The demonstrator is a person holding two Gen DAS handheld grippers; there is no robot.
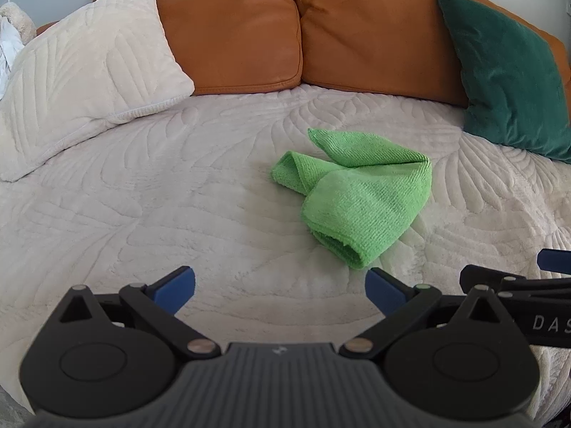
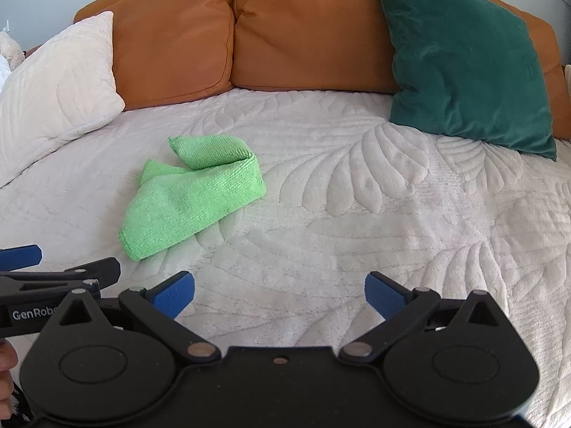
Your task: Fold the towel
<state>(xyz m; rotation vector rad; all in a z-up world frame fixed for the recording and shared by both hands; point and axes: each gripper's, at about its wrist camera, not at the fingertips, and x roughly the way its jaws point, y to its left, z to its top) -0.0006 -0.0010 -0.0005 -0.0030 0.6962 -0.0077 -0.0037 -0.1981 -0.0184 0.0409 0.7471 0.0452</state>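
crumpled bright-green microfibre towel lies bunched on the cream quilted sofa cover | left tongs wide open, empty, just short of it | right tongs wide open, empty, beside

A crumpled bright green microfibre towel lies on a white quilted sofa cover, ahead and left of the right claw, whose blue-padded jaws are spread wide and empty. The left claw pokes in at the left edge, and a dark green velvet cushion leans against the orange sofa back.
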